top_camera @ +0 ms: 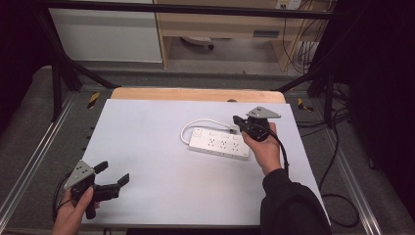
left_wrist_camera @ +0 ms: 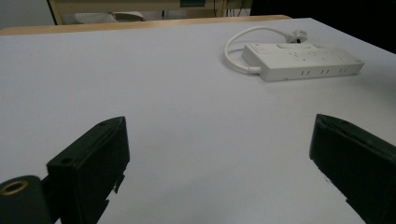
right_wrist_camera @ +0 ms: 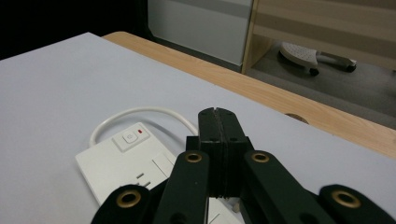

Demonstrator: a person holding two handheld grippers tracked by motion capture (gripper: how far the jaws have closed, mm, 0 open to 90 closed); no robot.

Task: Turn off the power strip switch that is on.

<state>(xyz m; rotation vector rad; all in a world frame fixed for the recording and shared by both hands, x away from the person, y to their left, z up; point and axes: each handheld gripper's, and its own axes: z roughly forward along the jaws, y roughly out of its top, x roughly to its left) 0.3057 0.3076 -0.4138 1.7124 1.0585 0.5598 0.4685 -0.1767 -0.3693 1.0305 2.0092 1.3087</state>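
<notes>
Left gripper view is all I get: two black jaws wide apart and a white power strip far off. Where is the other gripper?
Observer: The right gripper is over the power strip's far right end, by the plug.
Operator: Is it open too?
Observer: No, its jaws are pressed together with nothing between them.
Operator: Any switch on the strip?
Observer: Yes, a white button with a small red mark beside it.
</notes>
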